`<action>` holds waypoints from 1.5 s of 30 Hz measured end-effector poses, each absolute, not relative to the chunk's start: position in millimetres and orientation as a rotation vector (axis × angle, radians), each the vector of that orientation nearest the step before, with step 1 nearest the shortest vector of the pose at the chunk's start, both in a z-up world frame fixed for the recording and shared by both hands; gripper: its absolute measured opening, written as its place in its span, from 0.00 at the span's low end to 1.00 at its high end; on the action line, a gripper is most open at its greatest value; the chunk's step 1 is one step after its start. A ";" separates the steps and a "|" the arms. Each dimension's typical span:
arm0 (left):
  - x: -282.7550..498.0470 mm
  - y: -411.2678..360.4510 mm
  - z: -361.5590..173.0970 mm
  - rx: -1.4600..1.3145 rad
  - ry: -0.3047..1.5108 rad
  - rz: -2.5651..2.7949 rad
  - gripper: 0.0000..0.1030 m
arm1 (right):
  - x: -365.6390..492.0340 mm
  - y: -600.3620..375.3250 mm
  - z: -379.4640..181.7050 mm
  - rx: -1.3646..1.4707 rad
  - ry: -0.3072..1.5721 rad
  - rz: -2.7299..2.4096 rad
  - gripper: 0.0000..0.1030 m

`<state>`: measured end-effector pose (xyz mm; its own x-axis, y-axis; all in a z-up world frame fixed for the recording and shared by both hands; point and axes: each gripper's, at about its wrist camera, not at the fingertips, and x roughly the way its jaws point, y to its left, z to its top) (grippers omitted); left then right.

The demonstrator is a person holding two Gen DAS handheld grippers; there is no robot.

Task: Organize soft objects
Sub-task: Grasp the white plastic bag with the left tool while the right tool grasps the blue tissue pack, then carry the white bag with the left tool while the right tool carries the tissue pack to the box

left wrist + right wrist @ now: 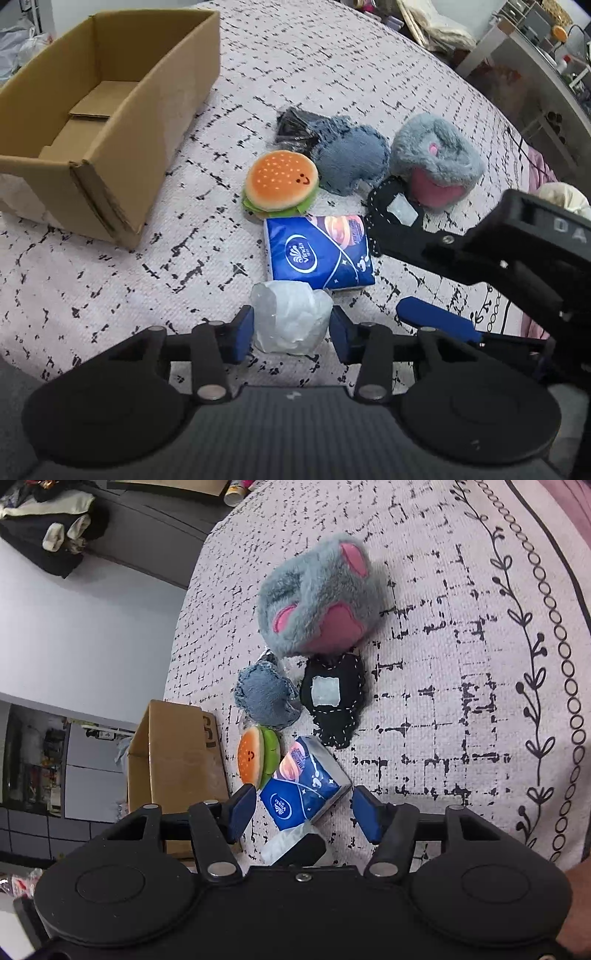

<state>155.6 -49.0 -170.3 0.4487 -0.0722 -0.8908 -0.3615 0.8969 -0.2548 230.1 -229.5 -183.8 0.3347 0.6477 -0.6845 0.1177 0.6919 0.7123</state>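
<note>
An open cardboard box (110,122) stands on the patterned cloth at the left. A pile of soft things lies in the middle: burger plush (280,182), dark grey plush (351,155), fluffy grey-pink plush (436,155), black felt piece (332,698), blue Vinda tissue pack (317,251) and a white plastic-wrapped wad (290,321). My left gripper (291,332) is open with the white wad between its fingers. My right gripper (304,814) is open around the near end of the tissue pack (306,790); it also shows in the left wrist view (413,273).
The cloth-covered surface (443,664) stretches right with a leaf-and-ring border (543,646). Beyond its edge are shelves and clutter (546,55) and dark furniture with clothes (55,524). A small black packet (293,125) lies behind the dark grey plush.
</note>
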 end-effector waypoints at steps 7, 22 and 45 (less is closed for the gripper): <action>148.7 -42.1 -152.8 -0.465 1.060 0.198 0.41 | 232.4 -227.5 -191.8 0.817 1.223 0.385 0.54; 133.3 -12.8 -130.4 -0.521 0.994 0.247 0.41 | 240.8 -199.3 -216.5 0.802 1.240 0.319 0.52; 95.4 14.1 -62.2 -0.483 0.837 0.241 0.41 | 211.8 -215.4 -144.4 0.644 0.985 0.381 0.19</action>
<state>95.4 14.1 -62.2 0.6509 0.0176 -0.7589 -0.3892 0.8661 -0.3137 211.8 -215.4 -144.4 0.5102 0.5696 -0.6444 -0.0126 0.7542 0.6566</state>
